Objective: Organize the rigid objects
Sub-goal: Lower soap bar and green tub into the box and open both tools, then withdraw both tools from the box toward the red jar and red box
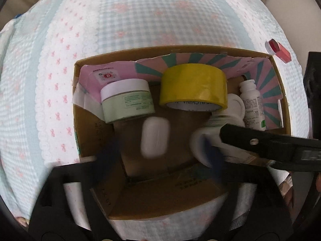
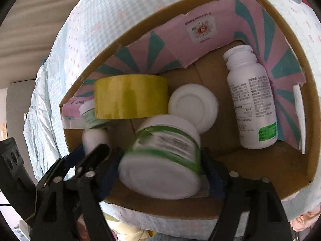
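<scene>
I have both tools over the cardboard box (image 1: 280,92), which sits on a checked blue-and-white cloth (image 1: 140,20). My left gripper (image 1: 160,156) stands spread as wide as it goes, nothing pressed between the fingers; a small white oval case (image 1: 154,138), blurred, lies free between them on the box floor. My right gripper (image 2: 160,170) is partly open, with the green-banded white jar (image 2: 162,156) between its blue pads (I cannot tell whether they touch it). In the right wrist view the yellow tape roll (image 2: 130,96) is at eleven o'clock from that jar, a white lid (image 2: 193,106) at one o'clock, and the uncapped white bottle (image 2: 252,104) at two o'clock against the pink-and-teal liner (image 2: 200,40).
</scene>
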